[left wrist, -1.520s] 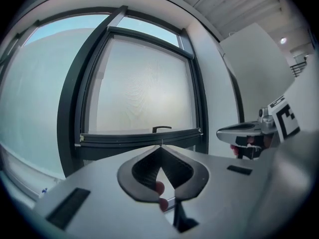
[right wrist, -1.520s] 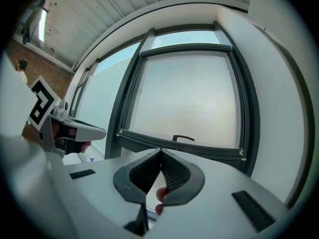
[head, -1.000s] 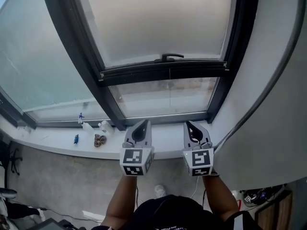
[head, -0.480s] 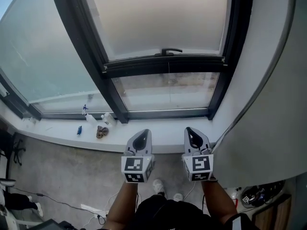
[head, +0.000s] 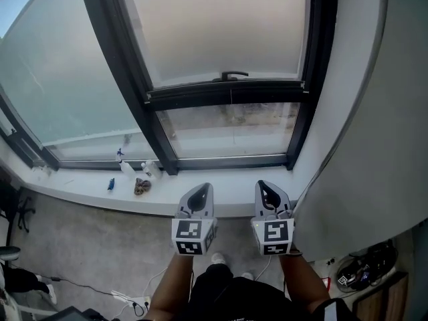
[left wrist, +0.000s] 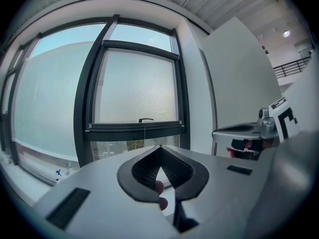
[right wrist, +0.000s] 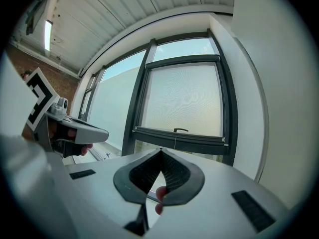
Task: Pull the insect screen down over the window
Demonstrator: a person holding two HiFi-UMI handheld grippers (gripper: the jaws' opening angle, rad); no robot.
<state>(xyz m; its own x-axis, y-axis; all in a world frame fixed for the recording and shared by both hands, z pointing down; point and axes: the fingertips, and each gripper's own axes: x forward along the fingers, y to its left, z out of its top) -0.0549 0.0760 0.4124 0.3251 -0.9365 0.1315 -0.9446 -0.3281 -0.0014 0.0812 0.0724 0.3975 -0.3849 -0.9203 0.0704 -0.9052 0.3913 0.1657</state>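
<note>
Hanging well beyond L gripper (head: pixel 199 190), insect screen (head: pixel 221 32)

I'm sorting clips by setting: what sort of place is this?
Probably an indoor room, maybe a workspace: a tall dark-framed window, a white sill with small bottles, a bare concrete floor with cables.

Right gripper (right wrist: pixel 160 151) closed, empty — insect screen (right wrist: pixel 184 103) beyond

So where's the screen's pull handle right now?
Head view, upper centre: the handle sits atop the dark screen bar, above the uncovered glass strip.
</note>
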